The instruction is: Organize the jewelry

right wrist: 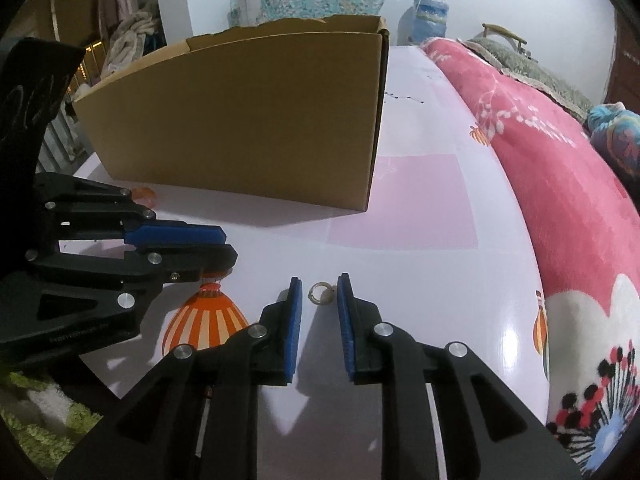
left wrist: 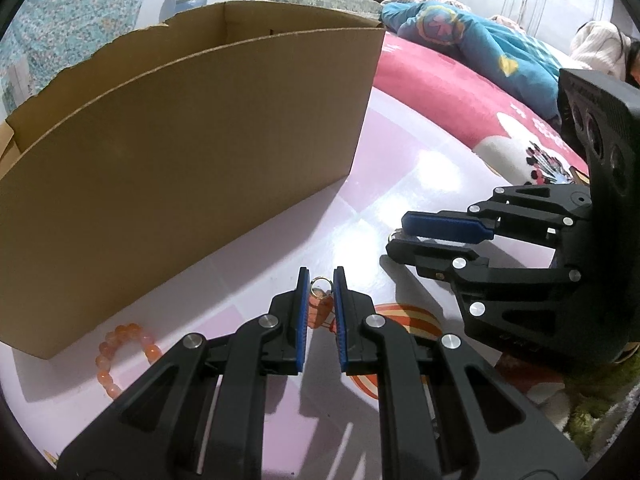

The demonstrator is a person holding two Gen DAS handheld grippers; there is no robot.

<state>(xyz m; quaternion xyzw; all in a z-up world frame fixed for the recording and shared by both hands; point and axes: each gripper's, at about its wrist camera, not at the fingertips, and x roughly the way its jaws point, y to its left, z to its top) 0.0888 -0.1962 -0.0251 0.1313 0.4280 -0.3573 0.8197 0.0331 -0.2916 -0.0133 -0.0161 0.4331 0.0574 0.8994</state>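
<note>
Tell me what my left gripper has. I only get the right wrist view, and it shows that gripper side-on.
Observer: The left gripper is closed on a small gold ring, pinched right at its fingertips.
Operator: Report any other jewelry outside the box on that side.
Observer: An orange bead bracelet lies on the table just in front of the cardboard box, to the left of that gripper. Part of its loop is hidden behind the gripper's finger.
</note>
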